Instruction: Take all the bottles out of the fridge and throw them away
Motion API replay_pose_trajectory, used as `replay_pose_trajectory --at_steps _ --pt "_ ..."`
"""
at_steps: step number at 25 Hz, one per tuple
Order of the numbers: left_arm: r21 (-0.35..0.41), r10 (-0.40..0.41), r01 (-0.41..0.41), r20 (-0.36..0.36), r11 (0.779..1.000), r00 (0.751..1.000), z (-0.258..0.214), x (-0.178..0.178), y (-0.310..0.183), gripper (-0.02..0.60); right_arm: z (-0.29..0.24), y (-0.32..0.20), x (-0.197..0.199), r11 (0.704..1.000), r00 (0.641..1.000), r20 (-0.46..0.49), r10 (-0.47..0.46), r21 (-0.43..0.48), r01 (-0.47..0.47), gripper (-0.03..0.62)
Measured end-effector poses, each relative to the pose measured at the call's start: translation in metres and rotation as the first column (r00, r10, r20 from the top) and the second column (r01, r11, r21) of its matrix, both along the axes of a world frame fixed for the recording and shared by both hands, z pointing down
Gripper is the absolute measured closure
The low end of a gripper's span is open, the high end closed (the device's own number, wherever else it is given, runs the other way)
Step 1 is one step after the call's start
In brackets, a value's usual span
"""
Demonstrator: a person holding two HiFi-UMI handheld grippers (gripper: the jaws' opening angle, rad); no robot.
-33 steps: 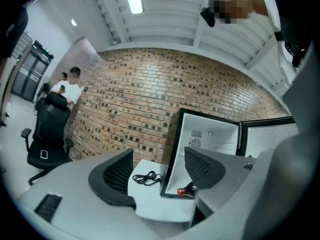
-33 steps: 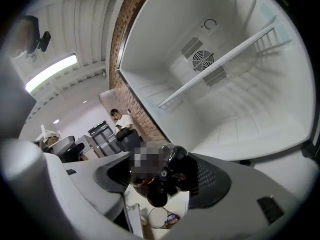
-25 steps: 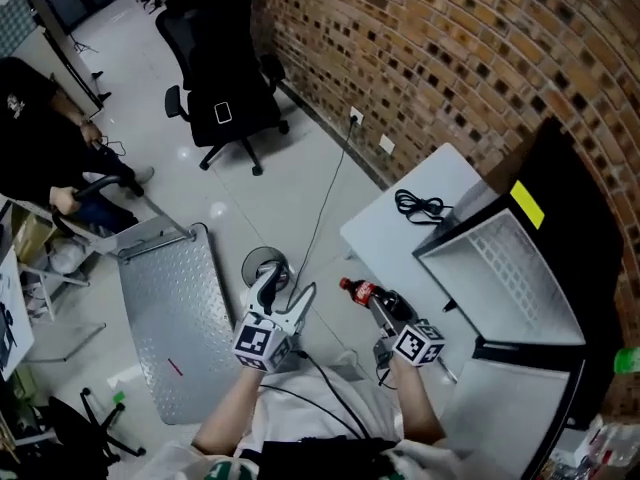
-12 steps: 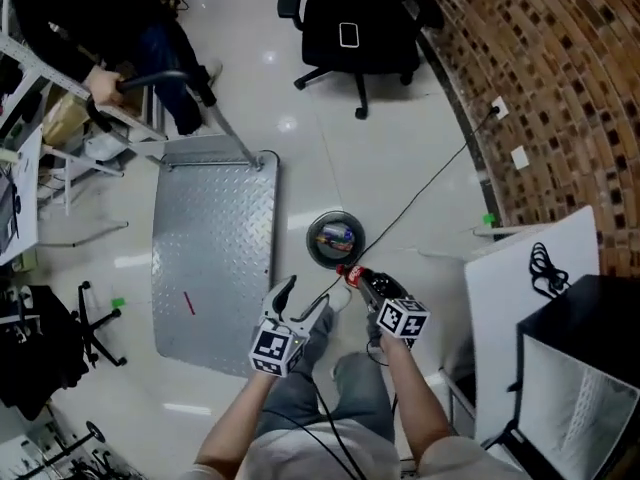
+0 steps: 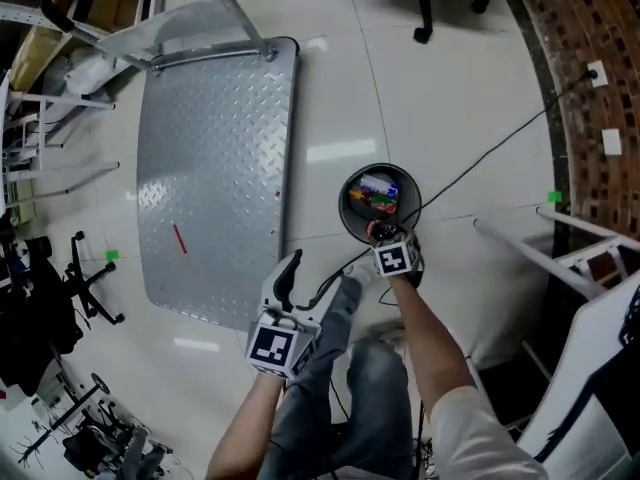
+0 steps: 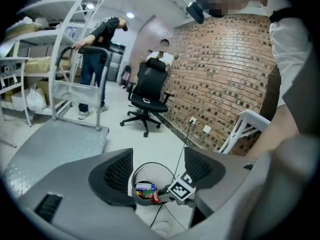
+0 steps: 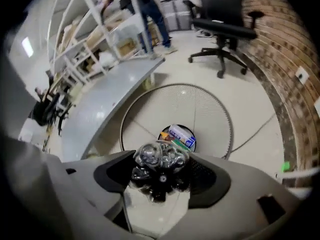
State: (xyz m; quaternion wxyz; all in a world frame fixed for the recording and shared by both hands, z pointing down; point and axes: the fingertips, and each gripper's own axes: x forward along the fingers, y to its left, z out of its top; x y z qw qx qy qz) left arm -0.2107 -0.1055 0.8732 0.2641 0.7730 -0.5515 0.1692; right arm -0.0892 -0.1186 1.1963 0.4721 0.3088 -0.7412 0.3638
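Pale glossy floor fills the head view, where a second ago the fridge and the white tabletop filled its right side; both have swung out of sight as the person turned.

The cola bottle (image 7: 159, 171) has travelled with that turn. It was near the tabletop's edge a second ago and short of the bin half a second ago. It now hangs over the near rim of the wire waste bin (image 5: 342, 200), base toward the camera and neck pointing away toward the bin. The right gripper (image 5: 380, 234) has its fingers (image 7: 112, 176) clenched on the bottle's body. Coloured packaging already lies in the bin's bottom.

At the bin's 7 o'clock, the left gripper (image 5: 305, 290) is held low with its fingers (image 6: 117, 171) spread and nothing between them; only the bin shows through the gap.

Farther out, a metal platform cart (image 5: 210, 168) lies at the bin's 9 o'clock. A cable (image 5: 480, 158) runs off toward 2 o'clock and the brick wall (image 5: 590, 18).

The carry looks finished, so letting go should drop this bottle in. Whether more bottles wait in the fridge cannot be told from here.
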Motion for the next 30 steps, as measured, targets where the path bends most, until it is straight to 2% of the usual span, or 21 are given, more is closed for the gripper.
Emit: replay_pose_trajectory --at_steps 1,2,6,10,14,17,19,23,25,27,30 --pt "-0.013 -0.014 0.014 -0.002 1.000 1.000 0.005 -0.004 0.001 0.256 0.011 0.004 -0.004 0.998 0.998 -0.023 -0.054 -0.015 0.054 0.255" --pt "-0.021 -0.019 0.019 -0.002 1.000 1.000 0.010 -0.007 0.001 0.256 0.019 0.008 -0.007 0.997 0.997 -0.026 -0.067 -0.038 0.066 0.255" --pt "-0.036 -0.021 0.020 -0.014 0.999 1.000 0.015 -0.018 0.007 0.256 0.031 0.022 -0.008 0.986 0.998 0.044 0.054 -0.157 -0.047 0.253" --pt "-0.023 0.001 -0.001 -0.018 1.000 1.000 -0.004 -0.028 0.008 0.256 -0.005 0.028 -0.001 0.985 0.992 0.089 0.089 -0.158 -0.074 0.253" --pt "-0.030 0.075 -0.076 -0.037 0.997 0.996 -0.028 -0.020 -0.009 0.256 -0.082 0.016 0.006 0.979 0.960 0.201 0.194 -0.098 -0.178 0.253" --pt "0.007 0.144 -0.143 -0.070 0.990 0.987 -0.065 0.004 -0.021 0.256 -0.181 -0.001 0.011 0.970 0.922 0.314 0.228 0.014 -0.244 0.252" --pt "0.042 0.202 -0.199 -0.085 0.979 0.976 -0.094 0.017 -0.029 0.256 -0.245 -0.010 0.020 0.954 0.907 0.347 0.239 0.090 -0.286 0.252" --pt "0.108 0.279 -0.266 -0.130 0.958 0.951 -0.164 0.046 -0.036 0.256 -0.372 -0.017 0.049 0.895 0.881 0.380 0.282 0.227 -0.384 0.250" --pt "0.141 0.324 -0.305 -0.146 0.942 0.935 -0.202 0.066 -0.037 0.256 -0.434 -0.016 0.070 0.852 0.861 0.403 0.310 0.284 -0.440 0.250" --pt "0.190 0.403 -0.373 -0.154 0.908 0.902 -0.240 0.095 -0.044 0.256 -0.492 -0.019 0.099 0.788 0.845 0.417 0.336 0.367 -0.494 0.250" --pt "0.256 0.521 -0.476 -0.150 0.841 0.840 -0.289 0.139 -0.045 0.256 -0.566 -0.007 0.143 0.676 0.836 0.408 0.367 0.500 -0.541 0.250"
